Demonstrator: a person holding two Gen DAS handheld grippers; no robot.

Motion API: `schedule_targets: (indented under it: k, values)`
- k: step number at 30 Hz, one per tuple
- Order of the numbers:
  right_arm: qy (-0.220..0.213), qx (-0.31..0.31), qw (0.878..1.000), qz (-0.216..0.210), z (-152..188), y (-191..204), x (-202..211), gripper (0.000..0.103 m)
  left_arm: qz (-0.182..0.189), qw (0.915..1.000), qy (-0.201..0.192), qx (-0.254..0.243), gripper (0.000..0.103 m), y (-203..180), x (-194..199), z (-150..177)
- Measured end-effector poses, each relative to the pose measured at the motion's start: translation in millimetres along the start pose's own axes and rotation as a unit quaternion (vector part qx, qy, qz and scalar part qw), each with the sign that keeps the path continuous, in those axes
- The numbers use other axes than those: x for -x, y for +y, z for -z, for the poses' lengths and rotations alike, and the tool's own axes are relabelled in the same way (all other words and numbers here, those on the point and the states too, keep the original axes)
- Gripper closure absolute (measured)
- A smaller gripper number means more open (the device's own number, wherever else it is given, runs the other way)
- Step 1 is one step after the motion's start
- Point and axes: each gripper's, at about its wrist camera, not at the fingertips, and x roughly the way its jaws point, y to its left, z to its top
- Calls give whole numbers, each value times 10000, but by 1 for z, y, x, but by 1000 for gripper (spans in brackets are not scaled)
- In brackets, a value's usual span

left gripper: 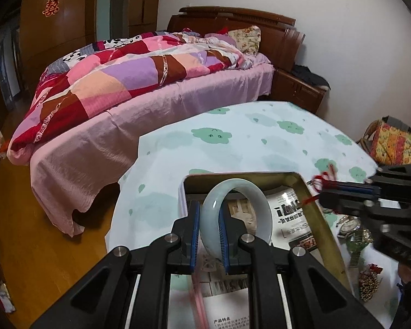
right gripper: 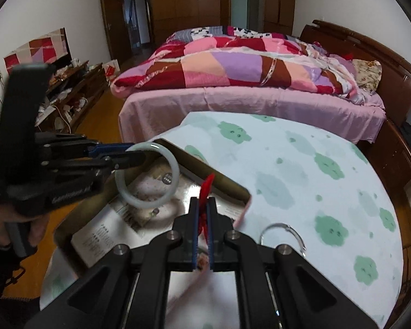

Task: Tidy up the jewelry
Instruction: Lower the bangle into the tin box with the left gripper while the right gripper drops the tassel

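My left gripper (left gripper: 208, 213) is shut on a pale jade bangle (left gripper: 256, 192) and holds it over an open metal tin (left gripper: 309, 192) lined with printed paper. It also shows in the right wrist view (right gripper: 135, 153) with the bangle (right gripper: 175, 175) hanging over the tin (right gripper: 227, 183). My right gripper (right gripper: 202, 205) is shut on a red cord ornament (right gripper: 207, 185), just above the tin's near side. In the left wrist view the right gripper (left gripper: 322, 190) holds the red cord (left gripper: 322, 178) at the tin's right edge.
A thin silver bangle (right gripper: 294, 231) lies on the cloud-print tablecloth (right gripper: 301, 170). A wristwatch (left gripper: 349, 223) and a gold bead bundle (left gripper: 368, 285) lie right of the tin. A bed (left gripper: 150, 101) with a patchwork quilt stands behind the table.
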Motion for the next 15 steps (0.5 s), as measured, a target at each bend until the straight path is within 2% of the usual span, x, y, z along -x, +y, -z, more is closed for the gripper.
schedule_targets:
  k: [7,11,12,14,15]
  values:
    - [151,-96,9997,179,5,-12,-23,95,-104,9996,160,-227,88,-7,-9,-1]
    - [85,-104,9996,235,8,-13,-19,88,-210,9994,128,-235,87,-7,-7,-3]
    - [53,-114,9997,226,9,-13,-16,84,-174,9995,125,-211,87,-6,-6,-3]
    - [-25,-164,9997,187,10,-14,-13,52,-175,9996,115,-193,83,-7,-4,-4]
    - [-94,-188,9996,185,12,-16,-9,48,-188,9996,104,-207,79,-9,-3,-5]
